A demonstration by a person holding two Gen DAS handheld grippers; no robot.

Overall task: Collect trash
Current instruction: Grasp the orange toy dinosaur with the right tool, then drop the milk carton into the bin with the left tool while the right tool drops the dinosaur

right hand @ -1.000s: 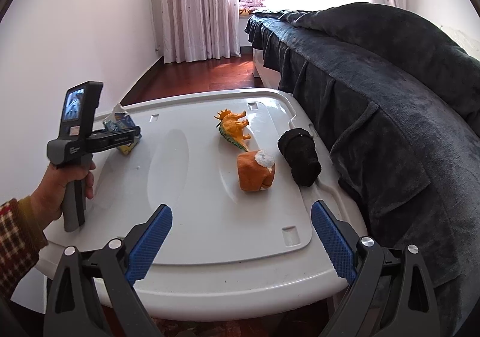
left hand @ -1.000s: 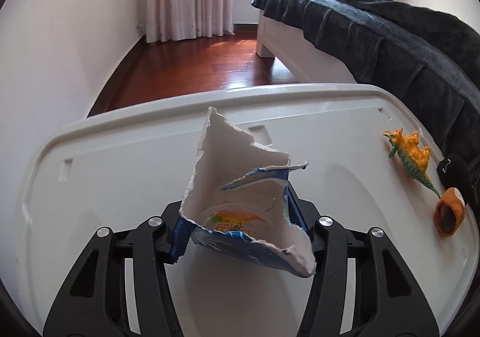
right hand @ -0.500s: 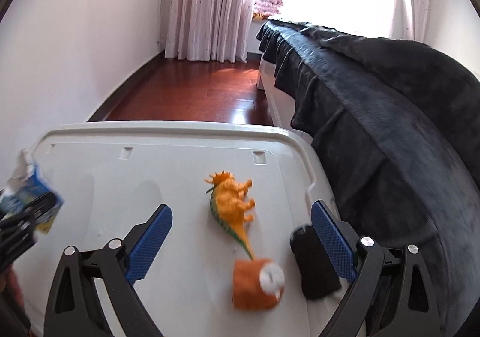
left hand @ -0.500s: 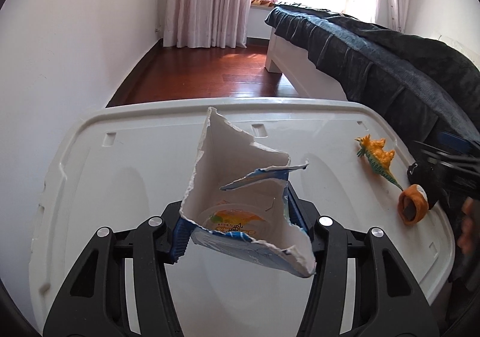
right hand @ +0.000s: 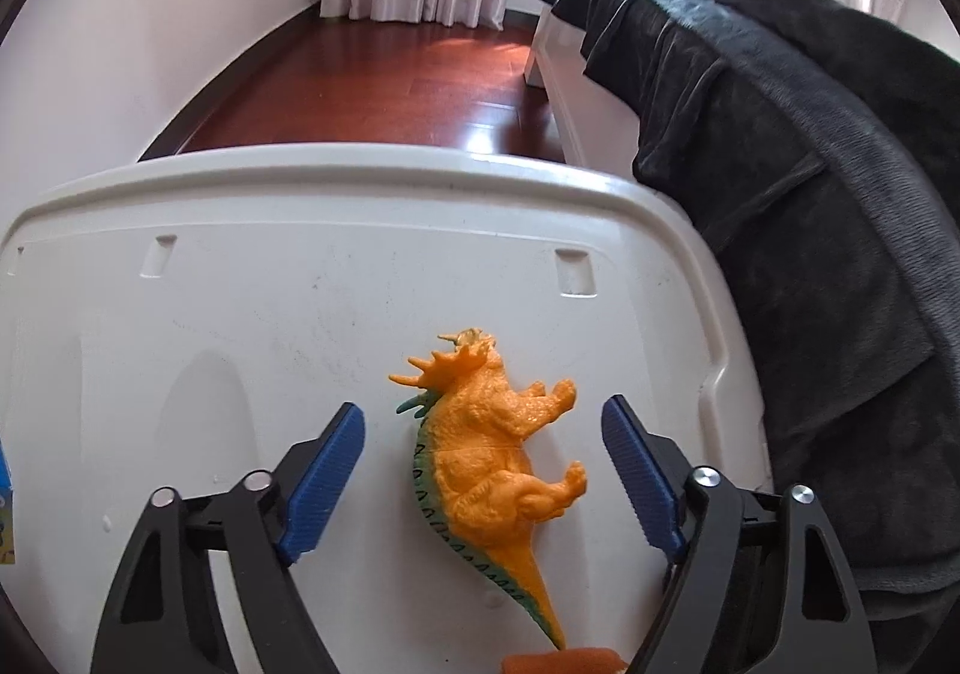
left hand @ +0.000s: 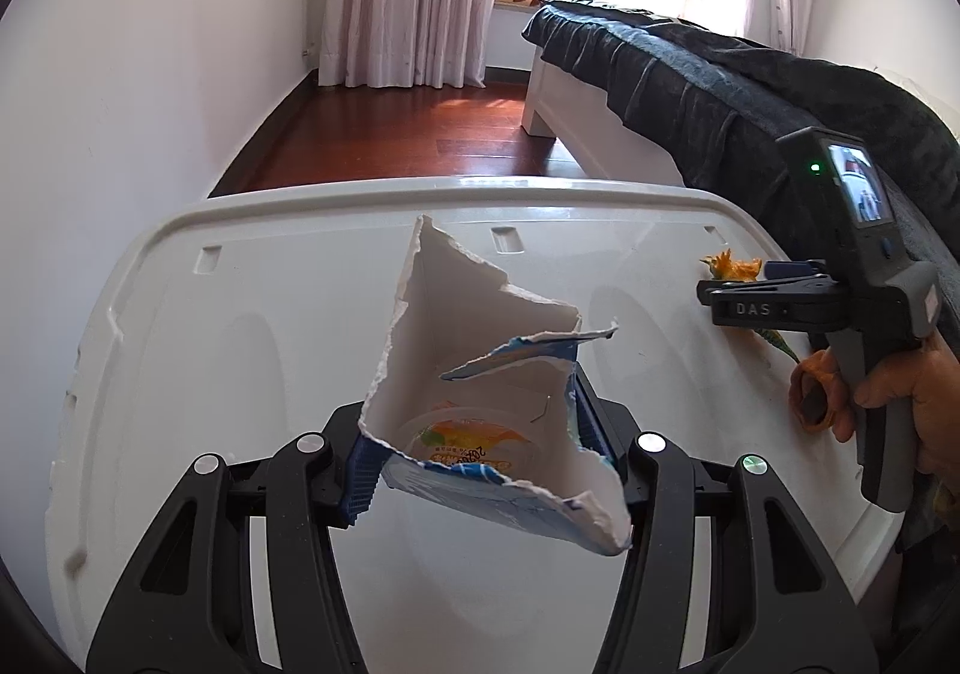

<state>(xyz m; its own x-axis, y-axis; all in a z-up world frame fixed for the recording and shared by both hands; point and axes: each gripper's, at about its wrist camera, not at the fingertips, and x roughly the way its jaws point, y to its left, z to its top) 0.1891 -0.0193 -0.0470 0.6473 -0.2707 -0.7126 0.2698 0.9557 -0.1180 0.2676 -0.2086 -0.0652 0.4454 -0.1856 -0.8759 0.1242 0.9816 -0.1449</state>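
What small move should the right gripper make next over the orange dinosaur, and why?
Probably close the right gripper a little further: its jaws have just been closing, the toy dinosaur lies between them on the white lid, and the pads are not touching it yet.

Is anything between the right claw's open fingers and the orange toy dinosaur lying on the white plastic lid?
Nothing visible. The right claw straddles the orange toy dinosaur; its jaws have just been closing, pads apart from it, white plastic lid bare between.
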